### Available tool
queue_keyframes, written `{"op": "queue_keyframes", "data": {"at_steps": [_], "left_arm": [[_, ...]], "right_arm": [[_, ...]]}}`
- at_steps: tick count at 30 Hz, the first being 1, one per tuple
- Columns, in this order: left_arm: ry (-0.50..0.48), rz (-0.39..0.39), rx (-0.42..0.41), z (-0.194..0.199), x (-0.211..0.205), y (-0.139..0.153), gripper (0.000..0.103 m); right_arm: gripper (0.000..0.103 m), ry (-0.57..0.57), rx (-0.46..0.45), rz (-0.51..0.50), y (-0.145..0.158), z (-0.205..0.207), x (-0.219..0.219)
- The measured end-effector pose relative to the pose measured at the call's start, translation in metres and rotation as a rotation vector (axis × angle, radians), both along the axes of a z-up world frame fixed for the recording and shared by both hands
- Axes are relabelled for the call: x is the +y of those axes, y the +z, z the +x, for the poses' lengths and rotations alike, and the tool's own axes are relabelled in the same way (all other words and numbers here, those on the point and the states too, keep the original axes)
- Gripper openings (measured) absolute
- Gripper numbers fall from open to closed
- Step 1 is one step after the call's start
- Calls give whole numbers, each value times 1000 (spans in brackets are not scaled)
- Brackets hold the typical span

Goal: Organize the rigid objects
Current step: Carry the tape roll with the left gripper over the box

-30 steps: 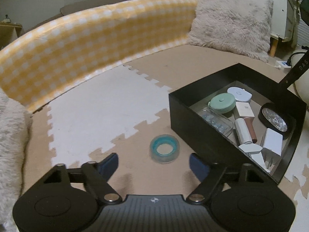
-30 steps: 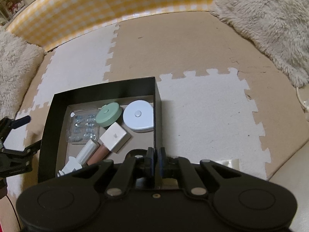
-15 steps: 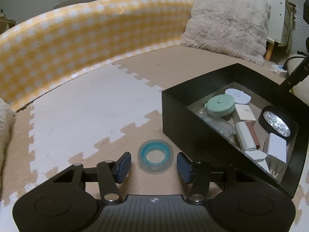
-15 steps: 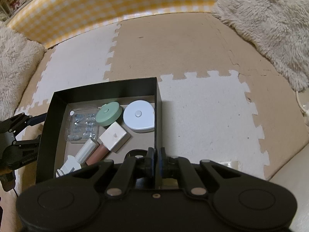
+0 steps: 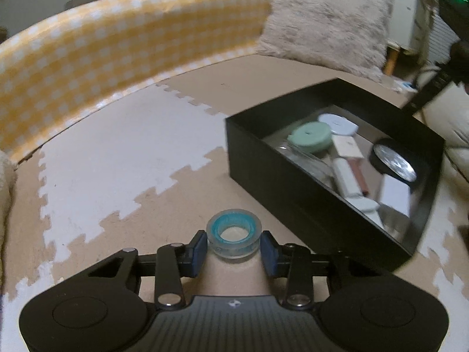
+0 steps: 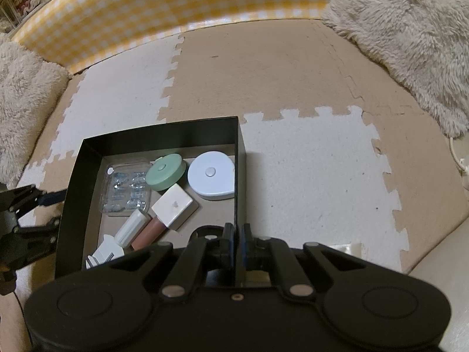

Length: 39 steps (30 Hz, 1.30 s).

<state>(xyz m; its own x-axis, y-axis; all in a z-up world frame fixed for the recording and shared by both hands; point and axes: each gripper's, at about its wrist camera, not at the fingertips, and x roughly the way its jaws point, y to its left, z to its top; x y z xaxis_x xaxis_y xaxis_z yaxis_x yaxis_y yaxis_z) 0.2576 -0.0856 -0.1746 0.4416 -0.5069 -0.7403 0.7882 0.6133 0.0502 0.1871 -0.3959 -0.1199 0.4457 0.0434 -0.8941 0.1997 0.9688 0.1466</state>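
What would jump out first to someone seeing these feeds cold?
Probably the clear tape roll with the teal core on the foam mat, sitting between the left tongs, whose jaws are closing on it. Next, the black box just to its right, already holding small items such as a mint-green round case and a white round case. The right tongs are clamped on the box's near wall.

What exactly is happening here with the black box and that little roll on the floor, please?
A person is tidying small items into the black box. The right hand-held gripper is shut on the box's wall, steadying it. The left hand-held gripper is closing around the clear tape roll on the foam mat; its pads look not quite pressed on yet.
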Motion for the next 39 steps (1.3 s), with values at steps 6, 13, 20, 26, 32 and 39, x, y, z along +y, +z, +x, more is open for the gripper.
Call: {"op": "queue_keyframes", "data": {"at_steps": [6,13,20,26,32,39], "left_arm": [[45,-15,0,2,-3,-4,52],[32,-28,9,7,-8,-13,56],[37,-48,21,6,-5,-11,44],[126,-108,7,7,8,7,44],[186,-185,-23,2,12,39,44],[97,-283,-22,-20,-14,73,44]], "right_arm": [[5,0,0,1,1,0,1],[5,0,1,0,1,0,2],[5,5,3,-4,1,0,2],[5,3,2,1,0,0,2],[5,4,1,1,0,-1,2],[4,5,2,4,0,-1,1]]}}
